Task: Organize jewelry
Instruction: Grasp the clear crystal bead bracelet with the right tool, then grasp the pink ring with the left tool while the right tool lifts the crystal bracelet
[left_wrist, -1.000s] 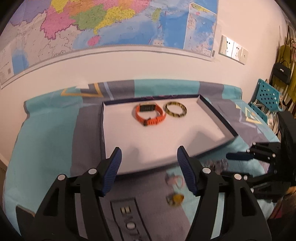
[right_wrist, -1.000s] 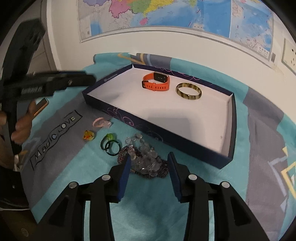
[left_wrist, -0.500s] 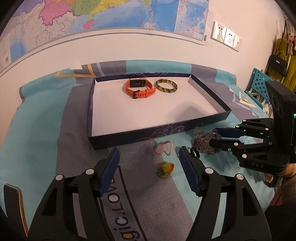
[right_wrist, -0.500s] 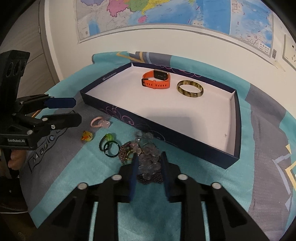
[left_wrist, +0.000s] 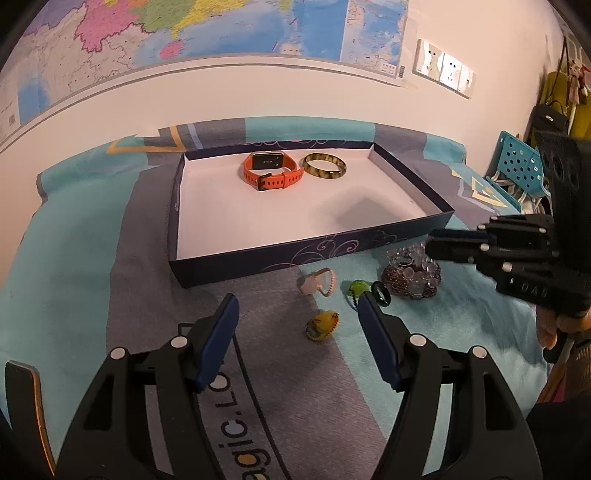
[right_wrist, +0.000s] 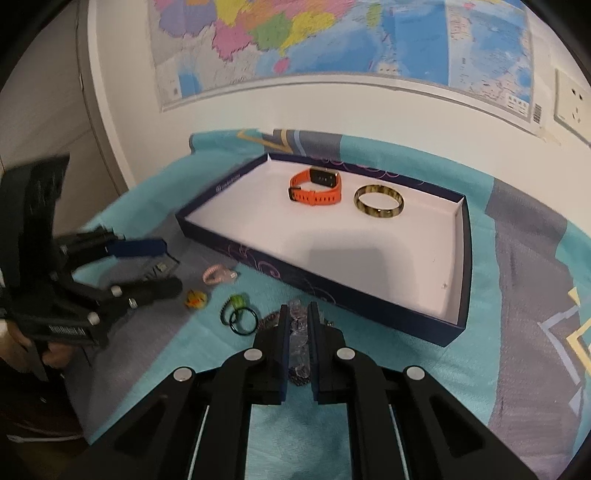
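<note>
On the bed, the navy box (left_wrist: 314, 254) holds just the orange watch (left_wrist: 271, 171) and amber bangle (left_wrist: 325, 167), so mostly undone imo. The bead bracelets (left_wrist: 412, 277), green rings (right_wrist: 238, 312), pink ring (left_wrist: 319, 284) and yellow ring (left_wrist: 322, 325) lie outside. Right gripper (right_wrist: 297, 325) jaws are clamped on the beads; left gripper (left_wrist: 297, 317) jaws are spread, empty. Can't tell how many bracelets are in that clump.
</note>
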